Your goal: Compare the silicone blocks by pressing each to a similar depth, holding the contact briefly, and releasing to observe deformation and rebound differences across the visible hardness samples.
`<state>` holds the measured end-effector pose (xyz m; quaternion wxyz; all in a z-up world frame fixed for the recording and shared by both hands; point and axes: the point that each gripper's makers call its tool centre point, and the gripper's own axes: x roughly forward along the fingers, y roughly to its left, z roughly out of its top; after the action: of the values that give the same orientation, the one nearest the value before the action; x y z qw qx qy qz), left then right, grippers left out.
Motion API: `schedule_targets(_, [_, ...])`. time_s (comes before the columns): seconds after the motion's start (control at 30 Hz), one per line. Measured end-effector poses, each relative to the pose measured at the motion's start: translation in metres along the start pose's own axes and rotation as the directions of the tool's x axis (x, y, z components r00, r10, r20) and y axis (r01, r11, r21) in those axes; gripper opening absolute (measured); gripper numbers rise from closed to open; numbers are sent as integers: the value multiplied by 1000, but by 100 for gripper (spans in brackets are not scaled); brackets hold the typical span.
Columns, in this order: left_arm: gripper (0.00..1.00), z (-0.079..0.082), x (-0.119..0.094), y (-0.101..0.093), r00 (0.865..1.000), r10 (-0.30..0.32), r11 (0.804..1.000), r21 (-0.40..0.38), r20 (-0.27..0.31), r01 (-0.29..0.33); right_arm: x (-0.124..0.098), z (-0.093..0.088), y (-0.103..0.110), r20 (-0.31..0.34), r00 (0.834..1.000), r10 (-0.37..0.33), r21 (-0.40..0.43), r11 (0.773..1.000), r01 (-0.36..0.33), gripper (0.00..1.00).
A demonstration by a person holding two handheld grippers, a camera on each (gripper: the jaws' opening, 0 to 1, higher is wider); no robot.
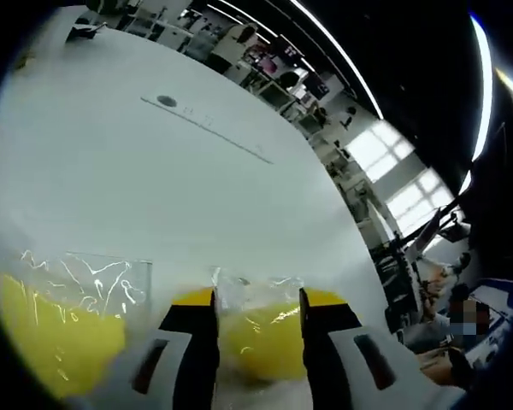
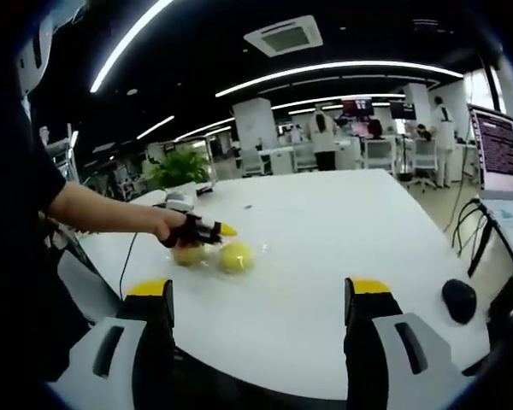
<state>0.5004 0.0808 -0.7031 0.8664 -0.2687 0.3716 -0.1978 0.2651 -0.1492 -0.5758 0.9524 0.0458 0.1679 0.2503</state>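
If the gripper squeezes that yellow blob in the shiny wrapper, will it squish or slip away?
The yellow block between the left gripper jaws looks rounded and soft, so it will probably squish, then spring back. Its clear crinkly wrapper looks glossy, so it may slip a little. On the smooth white table it could also slide.

left black-and-yellow two-jaw gripper [image 1: 258,320] closed around something; right black-and-yellow two-jaw gripper [image 2: 261,299] jaws wide apart, hovering near.
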Motion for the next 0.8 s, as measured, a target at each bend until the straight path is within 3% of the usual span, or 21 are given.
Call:
schedule_targets(0.23, [53, 8, -15, -13, 999, -20, 998, 66, 25, 19, 1, 3, 2, -3, 1000, 14, -24, 1000, -14, 75])
schedule_targets(0.3, [57, 15, -21, -20, 997, -48, 991, 130, 53, 41, 1, 5, 4, 1, 1000, 17, -25, 1000, -17, 75])
schedule_targets(0.4, [62, 22, -31, -31, 993, -92, 984, 162, 68, 80, 2, 8, 6, 8, 1000, 24, -29, 999, -24, 76])
schedule_targets(0.57, [73, 43, -60, -37, 986, -98, 962, 266, 133, 60, 8, 11, 16, 15, 999, 46, -42, 998, -45, 75])
schedule_targets(0.67, [87, 54, -78, -40, 979, -104, 955, 291, 173, 50, 14, 14, 25, 19, 997, 69, -51, 996, -68, 75])
schedule_targets(0.8, [91, 62, -101, -47, 973, -120, 932, 361, 195, 43, 21, 17, 33, 25, 996, 87, -68, 994, -85, 75])
